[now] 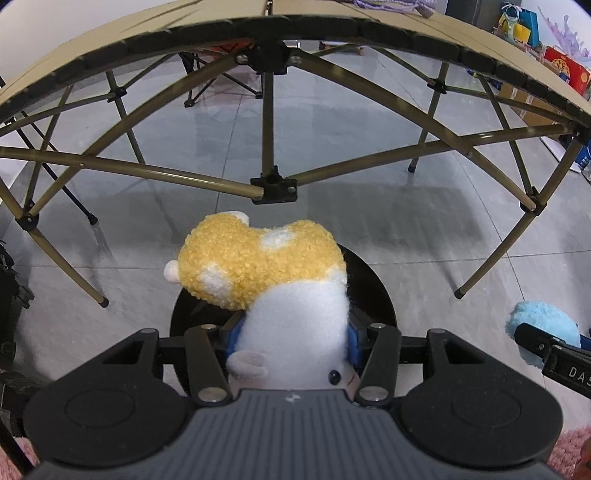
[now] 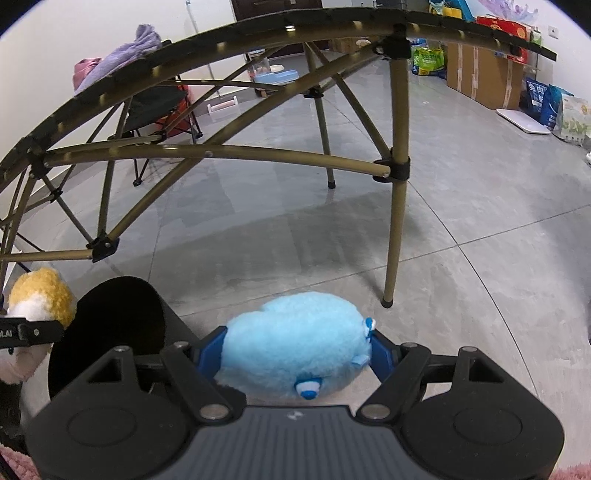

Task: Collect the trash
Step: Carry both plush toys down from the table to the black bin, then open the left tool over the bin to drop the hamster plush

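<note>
My left gripper [image 1: 292, 334] is shut on a yellow-and-white plush toy [image 1: 266, 273], its blue pads pressing the white body on both sides. The toy hangs over the mouth of a round black bin [image 1: 376, 291] on the floor. In the right wrist view my right gripper [image 2: 297, 345] is shut on a fluffy light-blue plush toy [image 2: 295, 339], held just right of the same black bin [image 2: 110, 325]. The yellow plush [image 2: 38, 299] and left gripper's finger show at that view's left edge. The blue plush [image 1: 539, 325] shows at the left view's right edge.
A folding camping table [image 1: 273, 26] with olive metal legs [image 2: 397, 206] stands just beyond the bin. The floor is grey tile. A folding chair [image 2: 159, 107] with a purple cloth sits behind. Boxes and bags [image 2: 480, 74] line the far right wall. Pink rug [image 1: 569, 450] lies near me.
</note>
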Demonstrator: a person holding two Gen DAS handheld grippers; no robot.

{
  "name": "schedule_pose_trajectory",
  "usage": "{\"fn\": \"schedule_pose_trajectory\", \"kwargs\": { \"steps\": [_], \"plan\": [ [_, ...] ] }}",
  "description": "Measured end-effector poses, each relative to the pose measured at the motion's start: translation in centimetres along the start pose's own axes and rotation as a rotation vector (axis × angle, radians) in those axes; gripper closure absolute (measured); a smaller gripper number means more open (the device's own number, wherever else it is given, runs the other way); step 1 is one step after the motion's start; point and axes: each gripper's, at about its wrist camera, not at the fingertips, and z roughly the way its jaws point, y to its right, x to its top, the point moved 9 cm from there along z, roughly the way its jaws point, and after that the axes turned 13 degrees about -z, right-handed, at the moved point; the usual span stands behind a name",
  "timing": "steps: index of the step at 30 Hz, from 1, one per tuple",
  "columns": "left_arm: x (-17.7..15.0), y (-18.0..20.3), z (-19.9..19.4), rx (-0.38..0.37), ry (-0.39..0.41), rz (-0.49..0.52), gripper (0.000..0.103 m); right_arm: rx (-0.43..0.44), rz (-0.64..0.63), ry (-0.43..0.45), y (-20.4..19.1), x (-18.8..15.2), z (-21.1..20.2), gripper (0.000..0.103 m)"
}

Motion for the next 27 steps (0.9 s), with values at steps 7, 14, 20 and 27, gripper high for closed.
{"fn": "schedule_pose_trajectory", "kwargs": {
  "steps": [7,14,20,27],
  "plan": [
    [-0.1,0.7,0.7,-0.011,-0.031,-0.008,0.051,-0.002,0.015,-0.003,0.6,-0.1,0.2,0.027],
    [0.0,1.0,1.1,-0.008,-0.042,-0.016,0.05,-0.004,0.021,-0.008,0.9,-0.2,0.4,0.027],
    [0.6,0.4,0.6,0.023,-0.017,-0.051,0.0,-0.005,0.029,-0.014,1.2,-0.3,0.5,0.026],
    [0.6,-0.7,1.0,0.055,-0.045,-0.092,0.0,0.0,0.029,-0.019,1.1,-0.3,0.6,0.026]
  ]
}}
